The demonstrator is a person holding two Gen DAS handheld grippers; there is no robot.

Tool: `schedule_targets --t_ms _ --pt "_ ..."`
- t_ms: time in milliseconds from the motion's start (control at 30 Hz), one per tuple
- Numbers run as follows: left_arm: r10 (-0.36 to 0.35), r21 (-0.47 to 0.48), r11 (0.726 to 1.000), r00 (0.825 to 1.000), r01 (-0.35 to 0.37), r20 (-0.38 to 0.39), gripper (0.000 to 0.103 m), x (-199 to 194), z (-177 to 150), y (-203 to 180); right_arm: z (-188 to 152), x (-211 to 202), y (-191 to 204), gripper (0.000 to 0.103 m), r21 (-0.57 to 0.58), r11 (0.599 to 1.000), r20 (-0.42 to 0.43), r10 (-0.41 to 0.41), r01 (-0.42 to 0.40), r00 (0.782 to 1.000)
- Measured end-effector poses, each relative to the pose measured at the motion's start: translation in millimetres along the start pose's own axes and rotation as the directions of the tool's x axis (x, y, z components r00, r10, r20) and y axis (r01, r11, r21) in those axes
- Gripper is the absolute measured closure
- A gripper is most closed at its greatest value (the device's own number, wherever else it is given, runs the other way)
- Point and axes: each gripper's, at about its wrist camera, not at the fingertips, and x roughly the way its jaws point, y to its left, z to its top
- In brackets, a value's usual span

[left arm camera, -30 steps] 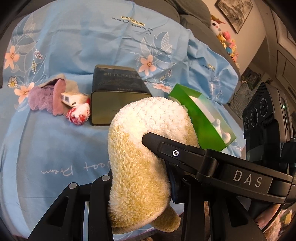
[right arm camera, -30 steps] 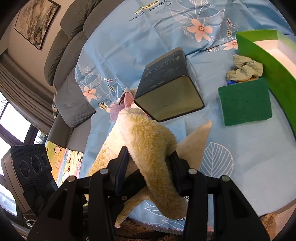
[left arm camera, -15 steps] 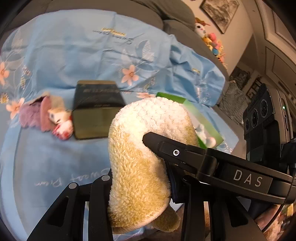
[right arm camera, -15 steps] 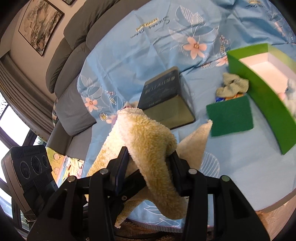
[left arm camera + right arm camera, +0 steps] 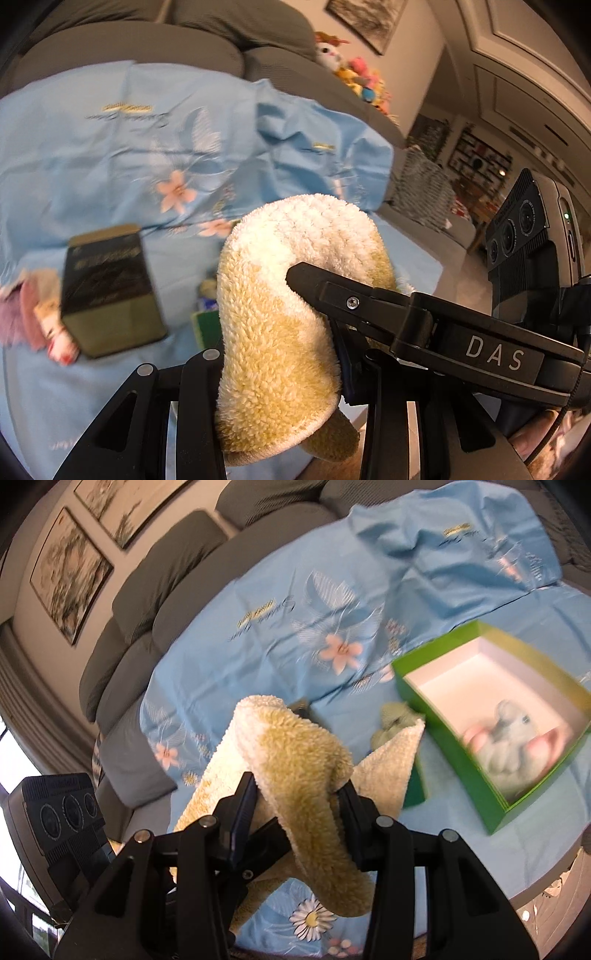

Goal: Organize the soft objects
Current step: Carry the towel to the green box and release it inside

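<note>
left claw: mine, pinching one end of the towel.
right claw: mine, pinching the other end, fold draped over the pads.
towel: off the bench, slung between both claws.
box: green, at 3 o'clock in the right view; grey plush already inside.
done: plush boxed, I'd judge.
left: towel; green rag at 12 o'clock; sponge; purple cloth at 9 o'clock in the left view.
tin: hard, stays put.
</note>
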Motion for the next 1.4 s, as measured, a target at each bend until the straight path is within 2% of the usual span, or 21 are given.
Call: schedule_targets --t_ms 167,267,333,567,733,967,1133,1300,1400 --pt "-0.053 0.057 0.997 0.999 0.053 0.001 0.066 23 19 -23 18 -19 -19 0.062 0.024 0.999 0.072 -0.041 0.039 0.997" --pt "-0.105 0.040 0.994 0.994 0.105 -0.021 0.068 41 29 -30 29 -28 -34 0.068 0.043 0.996 0.100 -0.086 0.082 0.991" --pt "-0.142 0.025 0.989 0.989 0.143 -0.045 0.069 56 37 -35 35 -34 -44 0.069 0.057 0.993 0.129 -0.107 0.100 0.986" --pt "-0.161 0.082 0.982 0.984 0.167 -0.075 0.070 94 50 -64 53 -45 -84 0.071 0.139 0.980 0.160 -0.163 0.141 0.974" --pt "-0.205 0.063 0.975 0.973 0.212 -0.106 0.070 125 57 -74 66 -46 -105 0.071 0.171 0.968 0.176 -0.216 0.186 0.960" --pt "-0.187 0.064 0.978 0.968 0.200 -0.168 0.070 164 56 -84 77 -33 -146 0.072 0.245 0.940 0.146 -0.277 0.236 0.950" --pt "-0.189 0.016 0.980 0.958 0.197 -0.217 0.070 187 44 -80 75 -21 -167 0.074 0.285 0.919 0.108 -0.313 0.272 0.943" --pt "-0.175 0.000 0.984 0.958 0.180 -0.227 0.069 194 39 -77 74 -14 -177 0.074 0.285 0.909 0.085 -0.340 0.304 0.937" --pt "-0.160 -0.009 0.987 0.956 0.163 -0.247 0.063 192 40 -74 75 -10 -180 0.070 0.293 0.901 0.066 -0.354 0.322 0.933"
